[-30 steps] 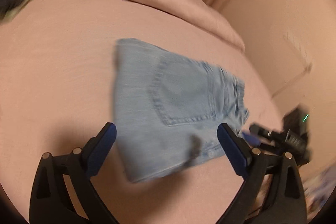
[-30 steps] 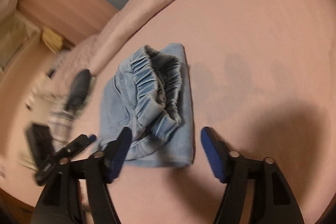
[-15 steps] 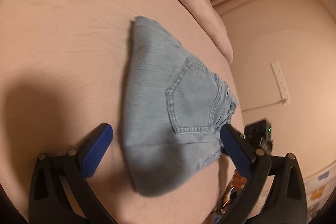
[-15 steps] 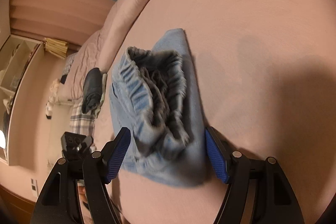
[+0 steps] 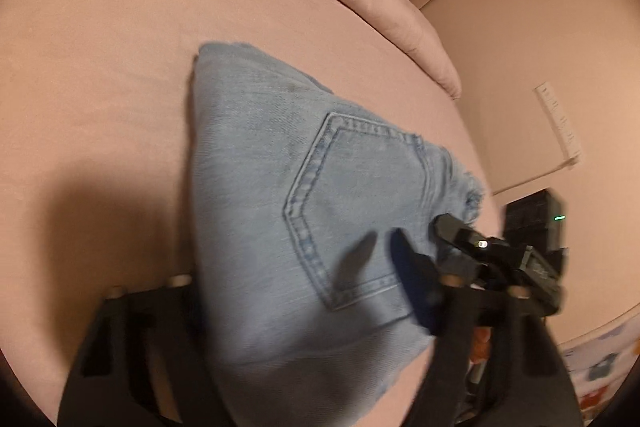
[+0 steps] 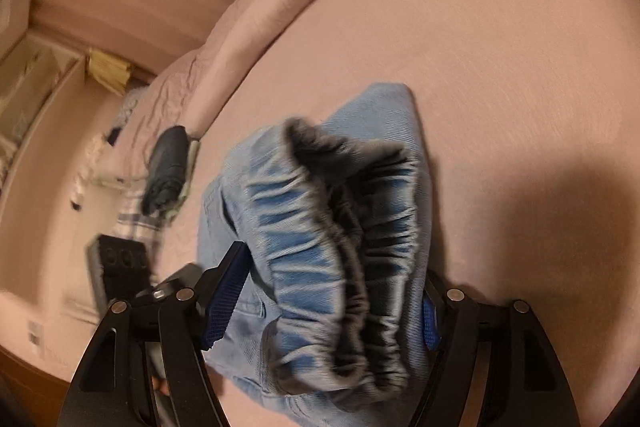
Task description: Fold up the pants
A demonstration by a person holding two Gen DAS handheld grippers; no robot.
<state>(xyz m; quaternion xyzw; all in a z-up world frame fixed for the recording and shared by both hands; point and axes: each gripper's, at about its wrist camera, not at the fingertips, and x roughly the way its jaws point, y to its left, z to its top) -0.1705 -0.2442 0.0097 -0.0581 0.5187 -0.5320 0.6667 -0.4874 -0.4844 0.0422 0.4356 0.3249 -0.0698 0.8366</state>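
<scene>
One pair of blue pants [image 5: 320, 211] lies folded on the pink bed [image 5: 100, 67], with one back pocket [image 5: 360, 211] on top. The left claw [image 5: 296, 291] has its two fingers wide apart, one on each side of the near end of the pants. Its left finger is hidden under the cloth. I cannot tell if it squeezes yet. The right claw [image 6: 332, 307] also stands wide apart, around the bunched waistband [image 6: 332, 247], its two blue pads [image 6: 224, 299] just beside the cloth. One dark bundle [image 6: 166, 171] lies far left.
</scene>
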